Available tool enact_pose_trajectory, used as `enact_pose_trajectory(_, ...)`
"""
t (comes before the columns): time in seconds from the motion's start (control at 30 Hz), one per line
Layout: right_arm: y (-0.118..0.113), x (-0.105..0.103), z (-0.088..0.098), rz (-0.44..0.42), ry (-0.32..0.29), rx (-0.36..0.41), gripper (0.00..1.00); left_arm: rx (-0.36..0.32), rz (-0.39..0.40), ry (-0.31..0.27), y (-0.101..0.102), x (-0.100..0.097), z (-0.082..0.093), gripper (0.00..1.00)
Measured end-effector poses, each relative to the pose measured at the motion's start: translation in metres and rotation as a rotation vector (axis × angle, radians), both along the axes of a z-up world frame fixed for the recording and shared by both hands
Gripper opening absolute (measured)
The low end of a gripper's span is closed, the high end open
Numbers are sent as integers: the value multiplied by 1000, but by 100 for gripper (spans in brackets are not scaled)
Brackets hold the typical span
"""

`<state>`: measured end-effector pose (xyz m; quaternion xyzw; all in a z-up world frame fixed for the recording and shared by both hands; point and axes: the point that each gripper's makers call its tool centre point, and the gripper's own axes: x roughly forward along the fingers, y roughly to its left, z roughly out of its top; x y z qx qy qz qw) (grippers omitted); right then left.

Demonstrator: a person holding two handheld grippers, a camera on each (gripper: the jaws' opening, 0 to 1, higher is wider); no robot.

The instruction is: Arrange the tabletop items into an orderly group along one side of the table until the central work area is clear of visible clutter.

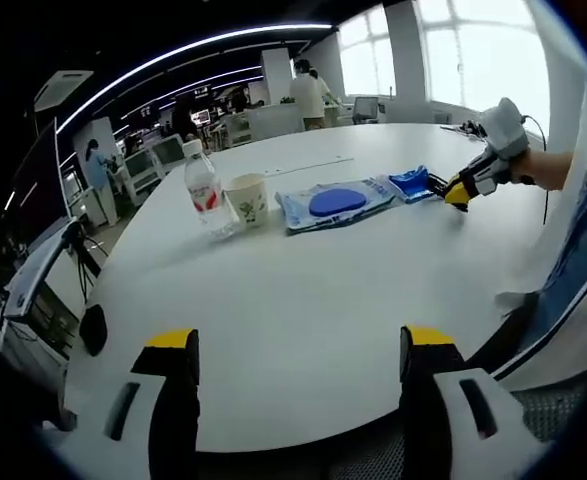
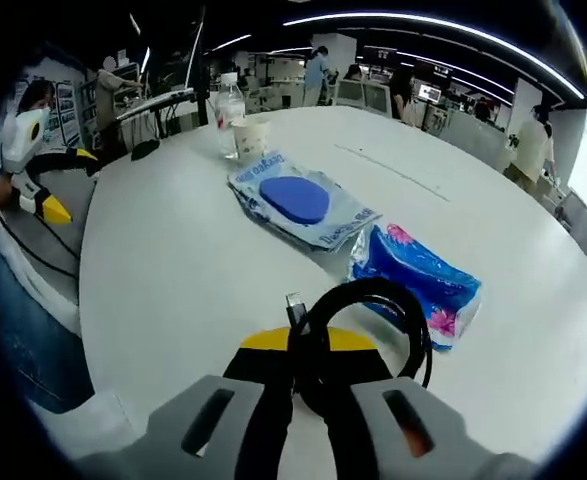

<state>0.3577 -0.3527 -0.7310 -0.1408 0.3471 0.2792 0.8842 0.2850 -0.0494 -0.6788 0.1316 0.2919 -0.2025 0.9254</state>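
Clamping a coiled black cable (image 2: 368, 330) between my right gripper (image 2: 308, 375) jaws, I hold it just above the table beside the blue tissue pack (image 2: 418, 280), likely to join the row of wipes packet (image 2: 298, 205), paper cup (image 2: 250, 138) and water bottle (image 2: 230, 108). My left gripper (image 1: 298, 345) hangs spread and empty over the round white table (image 1: 303, 300), an open-plan office behind.
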Motion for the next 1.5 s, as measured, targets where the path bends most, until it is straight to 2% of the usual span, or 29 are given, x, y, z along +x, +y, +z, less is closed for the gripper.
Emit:
enact_pose_trajectory(0.2, 8, -6, -13, 28, 55, 15, 7, 6, 3, -1, 1, 0, 0, 84)
enact_pose_trajectory(0.67, 15, -15, -30, 72, 114, 5, 8, 11, 7, 2, 0, 0, -1, 83)
enact_pose_trajectory(1.1, 16, -14, -33, 62, 120, 31, 9, 9, 6, 7, 0, 0, -2, 83)
enact_pose_trajectory(1.3, 16, -13, -35, 51, 158, 67, 9, 9, 3, 17, 0, -1, -4, 83)
enact_pose_trajectory(1.5, 17, -16, -34, 49, 121, 95, 10, 2, 2, 34, 0, -2, -7, 82)
